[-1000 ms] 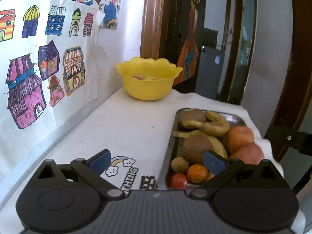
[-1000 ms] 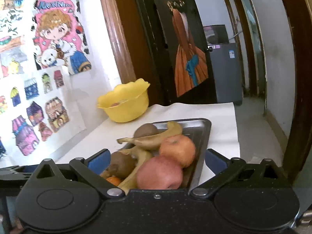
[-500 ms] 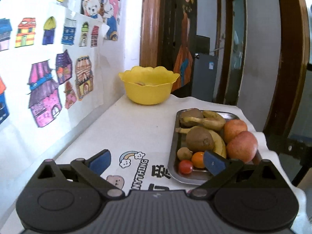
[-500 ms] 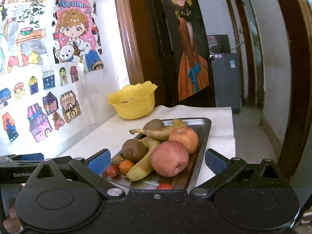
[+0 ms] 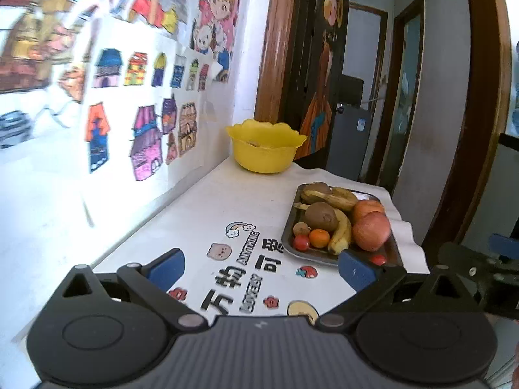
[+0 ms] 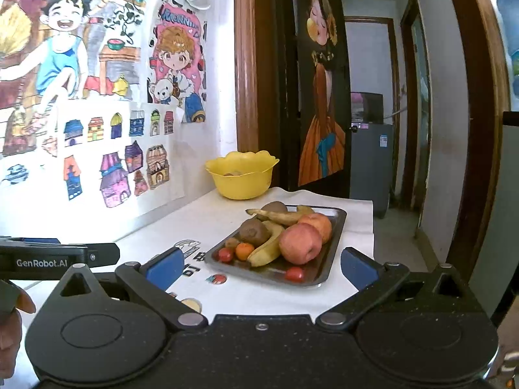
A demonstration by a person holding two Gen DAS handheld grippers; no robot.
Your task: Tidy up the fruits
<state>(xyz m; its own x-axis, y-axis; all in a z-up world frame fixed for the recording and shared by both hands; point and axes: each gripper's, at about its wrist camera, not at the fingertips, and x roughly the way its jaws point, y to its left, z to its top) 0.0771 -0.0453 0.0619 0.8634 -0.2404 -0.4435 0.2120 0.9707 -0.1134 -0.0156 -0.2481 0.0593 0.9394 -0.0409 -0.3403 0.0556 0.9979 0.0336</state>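
We see left tongs (image 5: 261, 267) low in frame, spread wide, empty, over printed cloth on desk (image 5: 207, 214). Right tongs (image 6: 259, 264) likewise spread, gripping nothing. Metal tray (image 6: 335, 227) centre of right view: two apples (image 6: 300, 243), bananas (image 6: 269, 246), kiwis (image 6: 254, 230), small orange (image 6: 244, 250), cherry tomatoes (image 6: 294, 274). Yellow bowl (image 6: 241, 178) beyond tray, near wall; brownish fruit inside, kind unclear

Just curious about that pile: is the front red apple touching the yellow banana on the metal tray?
Touching. The right wrist view shows the front red apple pressed against the yellow banana, with no gap.
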